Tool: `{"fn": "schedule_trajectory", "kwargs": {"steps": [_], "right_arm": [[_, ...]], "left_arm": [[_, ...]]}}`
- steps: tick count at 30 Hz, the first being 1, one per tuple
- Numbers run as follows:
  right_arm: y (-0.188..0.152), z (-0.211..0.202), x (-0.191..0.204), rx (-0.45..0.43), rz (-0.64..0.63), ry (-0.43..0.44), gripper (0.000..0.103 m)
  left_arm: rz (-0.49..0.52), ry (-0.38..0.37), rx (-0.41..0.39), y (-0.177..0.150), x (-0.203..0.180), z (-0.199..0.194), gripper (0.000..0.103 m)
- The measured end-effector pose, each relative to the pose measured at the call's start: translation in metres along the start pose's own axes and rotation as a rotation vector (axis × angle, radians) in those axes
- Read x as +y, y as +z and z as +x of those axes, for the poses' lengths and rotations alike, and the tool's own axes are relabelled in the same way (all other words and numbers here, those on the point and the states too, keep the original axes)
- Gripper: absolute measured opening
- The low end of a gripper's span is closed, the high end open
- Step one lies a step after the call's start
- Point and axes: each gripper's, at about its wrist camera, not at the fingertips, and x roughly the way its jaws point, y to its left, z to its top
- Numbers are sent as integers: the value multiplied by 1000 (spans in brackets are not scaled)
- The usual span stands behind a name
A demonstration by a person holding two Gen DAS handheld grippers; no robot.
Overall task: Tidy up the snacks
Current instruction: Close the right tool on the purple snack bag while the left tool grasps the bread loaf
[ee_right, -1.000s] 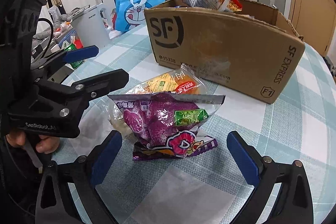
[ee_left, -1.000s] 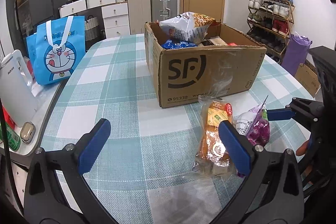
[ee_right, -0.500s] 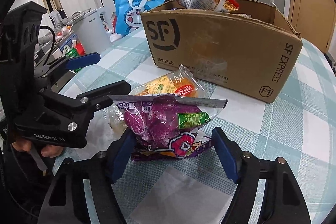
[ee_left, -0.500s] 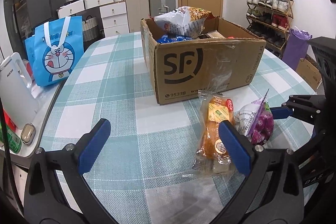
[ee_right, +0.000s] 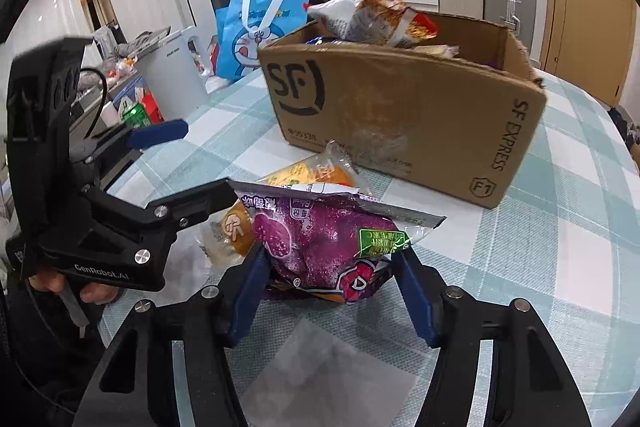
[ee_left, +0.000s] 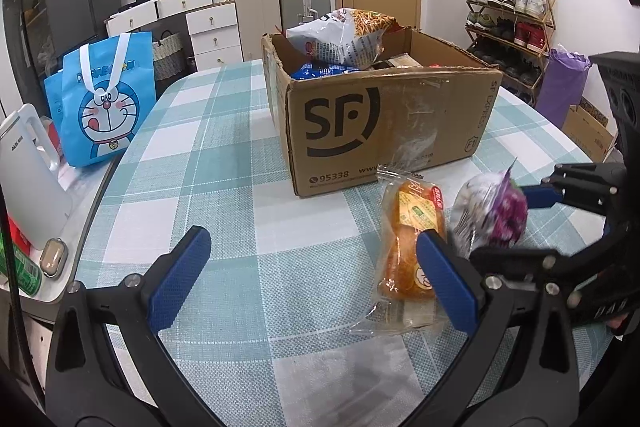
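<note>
The left tongs [ee_left: 312, 279] stand spread over bare table [ee_left: 224, 187]. Right of them, the orange bun packet [ee_left: 412, 247] lies lengthwise toward the SF carton [ee_left: 384, 123]. The right tongs [ee_right: 332, 293] are closing on the purple snack bag [ee_right: 320, 243] (long axis crosswise, pads touching its sides).

Bright, even indoor light; strong fisheye bending and dark corners.
</note>
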Motion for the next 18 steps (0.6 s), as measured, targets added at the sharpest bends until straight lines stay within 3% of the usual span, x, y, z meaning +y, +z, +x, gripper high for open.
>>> {"fn": "schedule_trajectory", "kwargs": {"steps": [12, 18], "right_arm": [[6, -26, -34, -53, 90, -26, 63], [7, -26, -38, -54, 102, -38, 63]], "left_arm": [[-7, -102, 70, -2, -8, 9, 102], [15, -113, 101, -2, -20, 20, 102]]}}
